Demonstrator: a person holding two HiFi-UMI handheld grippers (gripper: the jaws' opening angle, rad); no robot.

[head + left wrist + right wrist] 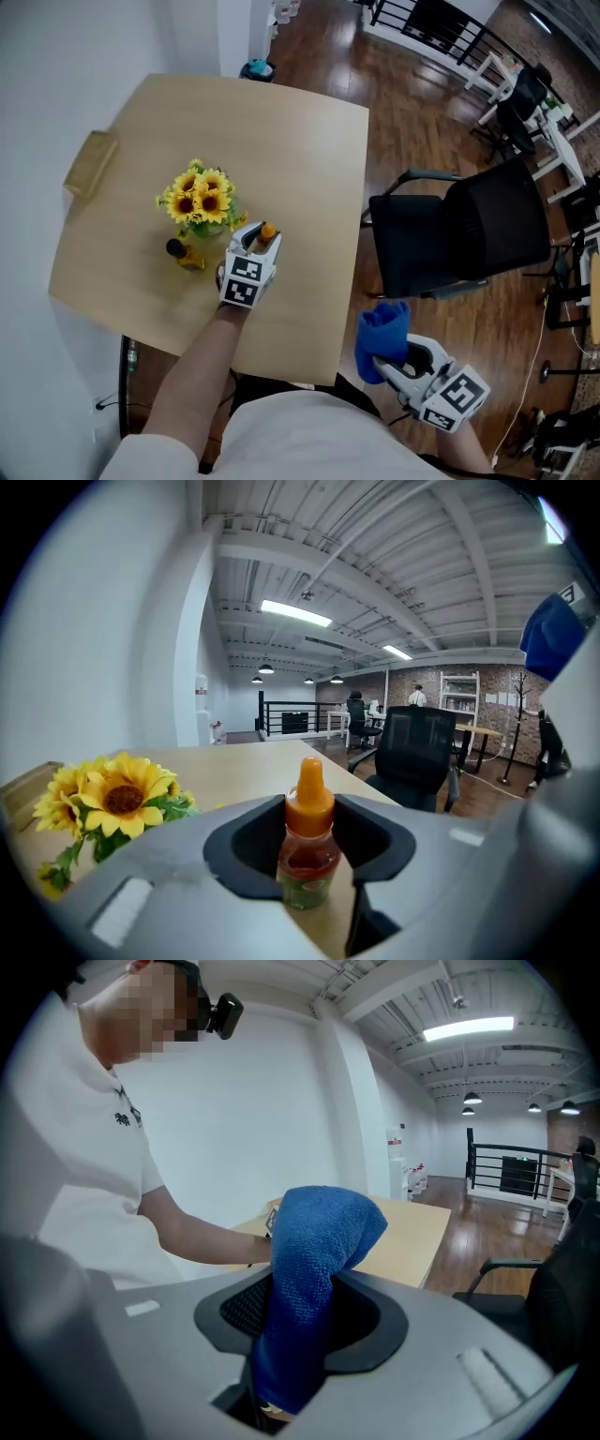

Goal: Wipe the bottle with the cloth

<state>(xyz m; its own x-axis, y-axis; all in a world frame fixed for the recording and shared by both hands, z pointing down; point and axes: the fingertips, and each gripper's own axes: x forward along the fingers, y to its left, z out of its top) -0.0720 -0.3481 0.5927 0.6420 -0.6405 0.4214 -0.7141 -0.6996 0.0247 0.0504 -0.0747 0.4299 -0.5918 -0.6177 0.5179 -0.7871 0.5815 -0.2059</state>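
Left hand-held gripper [259, 240] clamps bottle [306, 853]; right hand-held gripper [381, 362] clamps cloth [319, 1241].

Head view: light wood table [281, 131], rounded corners, fills centre to 10 o'clock. White wall [47, 56] runs from 9 to 11 o'clock. Dark plank floor [412, 131] from 12 to 5 o'clock. Black office chair [469, 234] at 3 o'clock, just beside the table edge. Black railing [427, 23] at 1 o'clock.

Left gripper view: white beamed ceiling [394, 564], strip lights [295, 613] lit at 12 o'clock. Brick wall [497, 682] at 3 o'clock.
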